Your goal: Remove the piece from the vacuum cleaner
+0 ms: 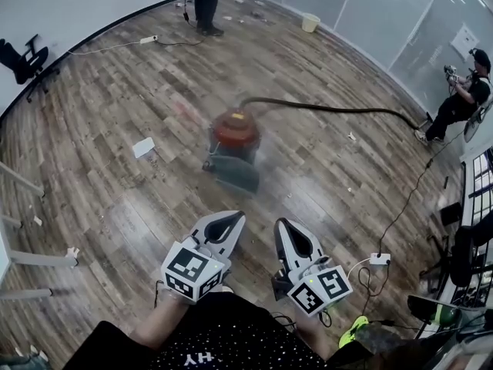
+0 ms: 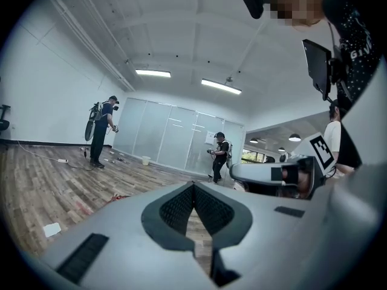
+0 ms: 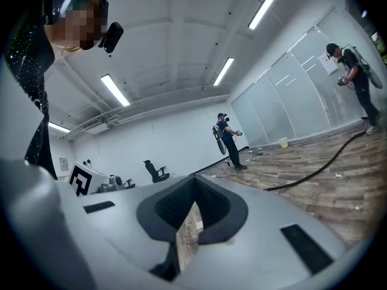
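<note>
A red-topped vacuum cleaner (image 1: pixel 233 149) stands on the wooden floor ahead of me, blurred in the head view. Its long black hose (image 1: pixel 331 109) runs off to the right. My left gripper (image 1: pixel 229 223) and right gripper (image 1: pixel 284 230) hover side by side near my body, well short of the vacuum. Both are shut with nothing between the jaws. In the left gripper view the left gripper (image 2: pixel 194 186) points across the room and shows only floor through its gap. In the right gripper view the right gripper (image 3: pixel 194 178) is shut too, and the hose (image 3: pixel 314 169) lies at the right.
A white paper (image 1: pixel 143 146) lies left of the vacuum. A person (image 1: pixel 205 2) stands at the far end, another (image 1: pixel 461 99) sits at the right. A power strip (image 1: pixel 380 259) and cables lie at my right, an office chair (image 1: pixel 26 60) at the far left.
</note>
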A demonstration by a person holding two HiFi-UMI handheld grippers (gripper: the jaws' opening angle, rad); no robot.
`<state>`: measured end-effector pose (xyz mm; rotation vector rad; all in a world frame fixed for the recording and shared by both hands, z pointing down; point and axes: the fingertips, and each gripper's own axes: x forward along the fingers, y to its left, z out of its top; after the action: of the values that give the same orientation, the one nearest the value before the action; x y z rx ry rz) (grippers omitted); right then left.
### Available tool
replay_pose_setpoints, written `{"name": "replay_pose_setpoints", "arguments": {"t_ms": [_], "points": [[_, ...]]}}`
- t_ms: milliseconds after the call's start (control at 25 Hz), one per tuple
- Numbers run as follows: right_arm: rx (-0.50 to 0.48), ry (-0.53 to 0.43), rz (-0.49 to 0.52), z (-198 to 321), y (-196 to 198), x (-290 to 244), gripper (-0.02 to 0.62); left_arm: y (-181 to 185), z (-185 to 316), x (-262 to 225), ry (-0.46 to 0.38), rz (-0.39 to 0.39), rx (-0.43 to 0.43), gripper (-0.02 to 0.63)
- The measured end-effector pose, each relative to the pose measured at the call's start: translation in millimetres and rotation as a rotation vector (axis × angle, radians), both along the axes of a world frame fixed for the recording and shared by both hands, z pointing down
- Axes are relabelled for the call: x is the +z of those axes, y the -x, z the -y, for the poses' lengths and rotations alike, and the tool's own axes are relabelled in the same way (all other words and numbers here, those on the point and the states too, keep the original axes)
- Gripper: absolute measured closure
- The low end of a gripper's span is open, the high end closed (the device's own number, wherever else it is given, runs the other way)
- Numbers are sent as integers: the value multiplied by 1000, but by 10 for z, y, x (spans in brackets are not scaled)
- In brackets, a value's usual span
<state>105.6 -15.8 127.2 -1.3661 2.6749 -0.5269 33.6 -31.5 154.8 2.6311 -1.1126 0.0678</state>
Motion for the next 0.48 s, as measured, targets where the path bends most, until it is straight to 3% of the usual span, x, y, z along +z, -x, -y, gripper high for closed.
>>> {"name": "replay_pose_setpoints", "arguments": {"t_ms": [480], "points": [[-1, 18, 8, 1545, 190, -130, 584, 382, 1507, -123, -8, -53, -1, 600]]}}
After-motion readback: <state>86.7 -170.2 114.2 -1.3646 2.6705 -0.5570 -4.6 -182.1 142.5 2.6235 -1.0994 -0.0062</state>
